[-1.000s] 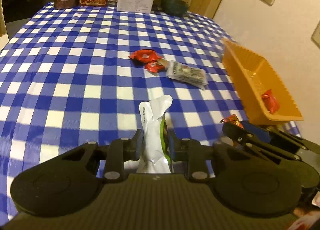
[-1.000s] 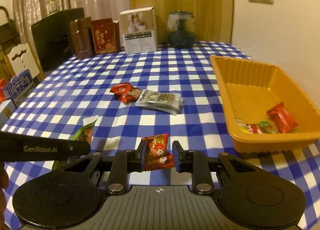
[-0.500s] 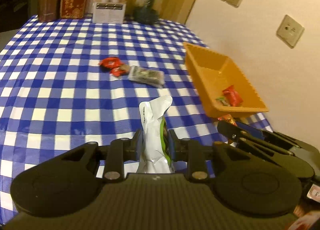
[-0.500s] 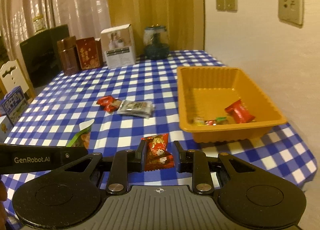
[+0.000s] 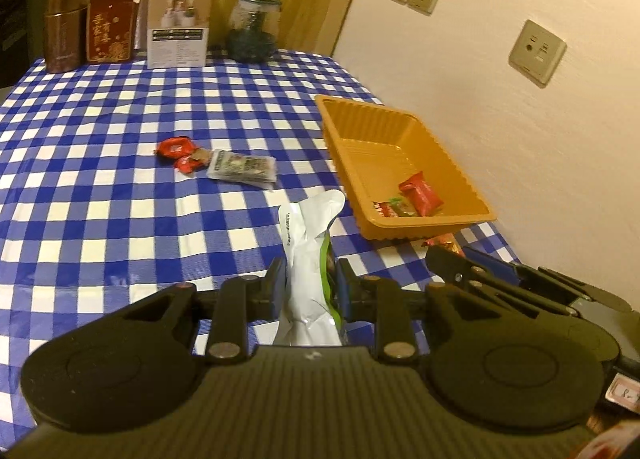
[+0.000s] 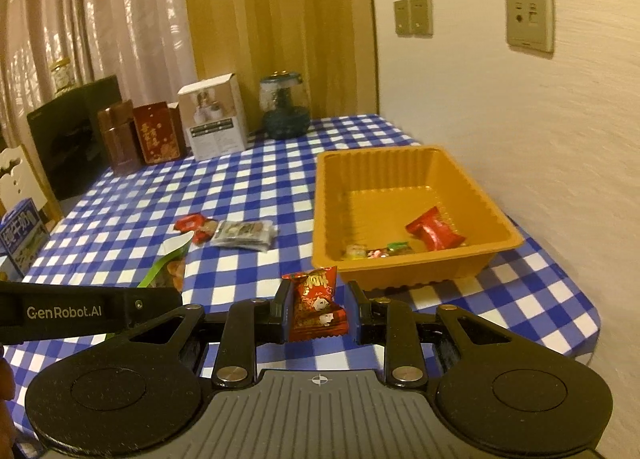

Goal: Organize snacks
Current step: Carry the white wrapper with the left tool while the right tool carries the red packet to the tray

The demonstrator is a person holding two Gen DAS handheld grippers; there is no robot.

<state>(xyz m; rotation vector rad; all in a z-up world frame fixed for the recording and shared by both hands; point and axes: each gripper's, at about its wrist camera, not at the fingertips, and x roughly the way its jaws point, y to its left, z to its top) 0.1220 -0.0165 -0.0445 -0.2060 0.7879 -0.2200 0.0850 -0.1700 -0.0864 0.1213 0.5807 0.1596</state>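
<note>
My left gripper (image 5: 308, 283) is shut on a white and green snack pouch (image 5: 308, 259) that stands up between its pads, held above the checked tablecloth. My right gripper (image 6: 320, 307) is shut on a small red snack packet (image 6: 316, 305). An orange tray (image 6: 400, 175) sits at the right of the table, ahead of both grippers; a red packet (image 6: 434, 235) and small candies (image 6: 378, 251) lie in it. Two red packets (image 5: 176, 149) and a grey wrapped pack (image 5: 242, 169) lie mid-table. The right wrist view shows the left gripper's body (image 6: 80, 309) with the pouch (image 6: 170, 269).
At the far table edge stand a brown box (image 5: 64, 33), a red box (image 5: 110, 27), a white carton (image 5: 178, 31) and a dark glass jar (image 5: 252, 33). A wall with sockets (image 5: 536, 51) runs close along the right. A blue milk carton (image 6: 20, 239) stands at the left.
Both grippers have risen and pulled back from the table with their snacks still held. The tray now shows more fully and lies farther ahead.
</note>
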